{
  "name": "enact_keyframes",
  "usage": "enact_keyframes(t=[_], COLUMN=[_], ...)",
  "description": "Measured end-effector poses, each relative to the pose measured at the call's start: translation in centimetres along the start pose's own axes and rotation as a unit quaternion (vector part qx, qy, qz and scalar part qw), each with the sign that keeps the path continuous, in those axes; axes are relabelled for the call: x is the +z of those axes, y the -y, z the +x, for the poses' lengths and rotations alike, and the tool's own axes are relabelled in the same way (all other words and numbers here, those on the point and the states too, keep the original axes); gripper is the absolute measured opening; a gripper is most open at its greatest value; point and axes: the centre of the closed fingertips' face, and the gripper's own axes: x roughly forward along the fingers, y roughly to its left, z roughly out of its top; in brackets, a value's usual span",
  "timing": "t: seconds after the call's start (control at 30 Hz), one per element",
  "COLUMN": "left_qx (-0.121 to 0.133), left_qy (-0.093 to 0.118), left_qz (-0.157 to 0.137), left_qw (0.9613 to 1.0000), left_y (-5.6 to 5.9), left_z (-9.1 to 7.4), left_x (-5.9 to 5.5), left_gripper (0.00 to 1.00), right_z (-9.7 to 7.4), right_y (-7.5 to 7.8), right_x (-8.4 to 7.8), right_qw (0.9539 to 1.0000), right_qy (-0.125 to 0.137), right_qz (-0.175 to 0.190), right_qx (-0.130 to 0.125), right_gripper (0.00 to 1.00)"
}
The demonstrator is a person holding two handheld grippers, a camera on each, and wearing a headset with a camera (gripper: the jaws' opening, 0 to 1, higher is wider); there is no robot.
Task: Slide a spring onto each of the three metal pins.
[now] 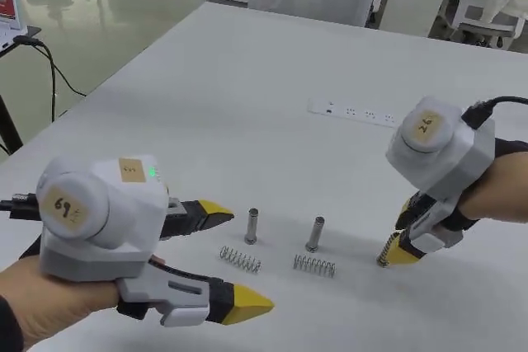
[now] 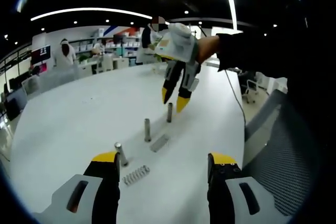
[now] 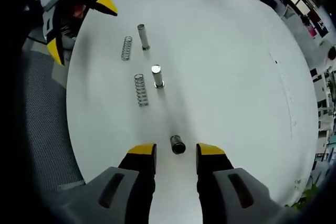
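A first pin (image 1: 252, 226) and second pin (image 1: 315, 233) were stood upright on the tabletop (image 1: 247, 105), a first spring (image 1: 240, 259) and second spring (image 1: 314, 265) laid beside them. A third pin (image 3: 177, 144) was flanked by the spread right tongs (image 3: 176, 151); the left tongs (image 1: 237, 257) were likewise spread.

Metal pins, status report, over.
Left gripper open, empty; right gripper open, jaws straddling one upright steel pin. Two other steel pins bare, two coil springs lying loose beside them. Nothing blocking.
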Motion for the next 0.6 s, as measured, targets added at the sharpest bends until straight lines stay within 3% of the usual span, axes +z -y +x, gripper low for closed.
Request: enact_keyframes(t=[0.2,0.33,0.43,0.6], left_qx=[0.000,-0.003,-0.007,-0.010], left_qy=[-0.001,-0.004,-0.006,-0.009], left_qz=[0.001,0.001,0.003,0.005], left_qw=[1.0000,1.0000,1.0000,0.9999], left_y=[0.0,0.1,0.3,0.5], left_z=[0.0,0.1,0.2,0.3], left_x=[-0.1,-0.2,-0.2,-0.3], left_gripper=[0.63,0.62,0.62,0.61], right_z=[-1.5,-1.8,-1.3,1.5], right_y=[-0.9,-2.8,-3.5,-4.9], right_x=[1.2,3.2,4.1,4.7], right_qw=[0.9996,0.9980,0.9972,0.9960], right_qy=[0.025,0.057,0.065,0.060], right_qz=[-0.009,-0.019,-0.029,-0.048], right_qx=[-0.004,0.019,0.024,0.046], right_gripper=[0.28,0.23,0.19,0.15])
